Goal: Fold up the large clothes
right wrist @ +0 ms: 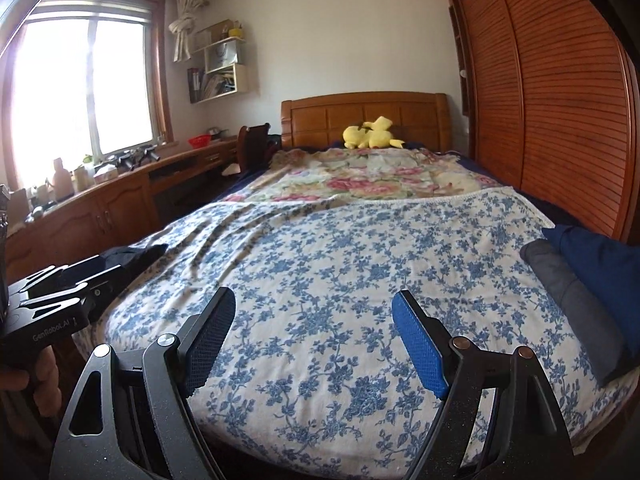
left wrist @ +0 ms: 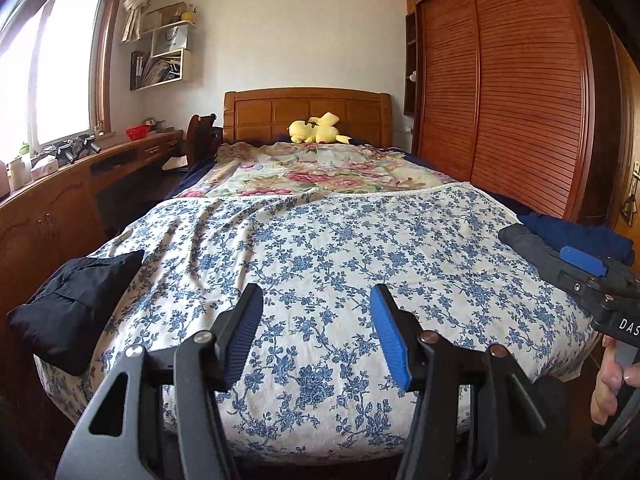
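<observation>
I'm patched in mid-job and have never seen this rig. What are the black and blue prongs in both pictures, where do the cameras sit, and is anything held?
There is no robot arm: a person carries a hand-held two-finger gripper in each hand, with a fisheye camera looking forward along its fingers. One picture is from the left gripper, the other from the right gripper; each view also catches the other tool at its edge. Both stand open with nothing between the jaws. They point over a bed covered by a blue floral sheet. A black garment lies at its left edge; a folded grey garment and a navy garment lie at the right. A yellow plush toy sits by the headboard.
</observation>
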